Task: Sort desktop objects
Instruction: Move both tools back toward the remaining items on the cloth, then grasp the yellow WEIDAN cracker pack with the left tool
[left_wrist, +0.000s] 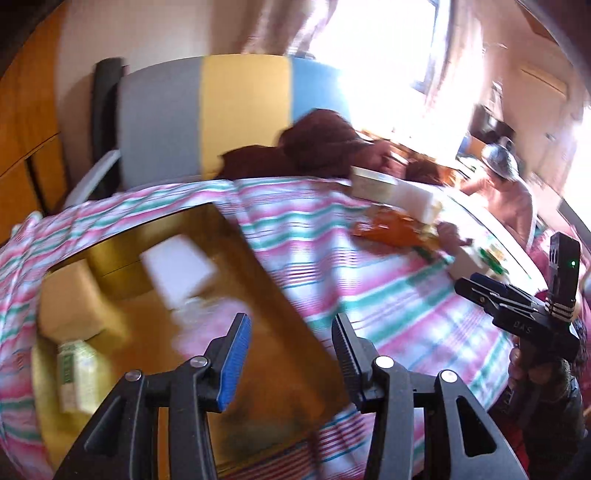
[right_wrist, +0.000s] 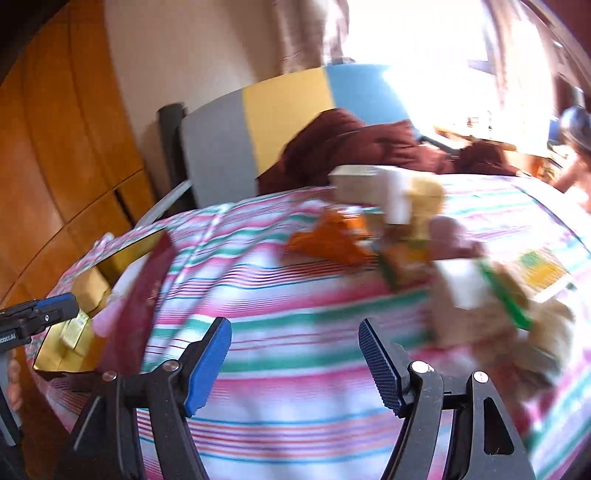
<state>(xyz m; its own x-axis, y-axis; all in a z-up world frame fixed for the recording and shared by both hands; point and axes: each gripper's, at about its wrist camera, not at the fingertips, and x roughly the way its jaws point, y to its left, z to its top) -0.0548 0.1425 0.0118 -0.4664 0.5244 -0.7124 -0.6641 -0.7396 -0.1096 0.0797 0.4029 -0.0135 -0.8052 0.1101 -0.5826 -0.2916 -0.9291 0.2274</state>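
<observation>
My left gripper (left_wrist: 290, 341) is open and empty above a shallow box with a gold lining (left_wrist: 236, 254). A white box (left_wrist: 177, 269), a tan box (left_wrist: 70, 302) and a small green-and-white carton (left_wrist: 75, 373) lie in it. My right gripper (right_wrist: 293, 352) is also open and empty, over bare striped cloth. Ahead and to its right is a blurred heap: an orange packet (right_wrist: 325, 240), a white box (right_wrist: 365, 186), a carton with a green stripe (right_wrist: 480, 295). In the left wrist view the right gripper (left_wrist: 476, 288) shows at the right edge.
A pink, green and white striped cloth (right_wrist: 280, 288) covers the table. The gold-lined box's dark red wall (right_wrist: 144, 295) stands at the left. Behind the table is a grey, yellow and blue chair (left_wrist: 207, 118) with a brown garment (left_wrist: 314, 147). A person (left_wrist: 506, 188) is at the far right.
</observation>
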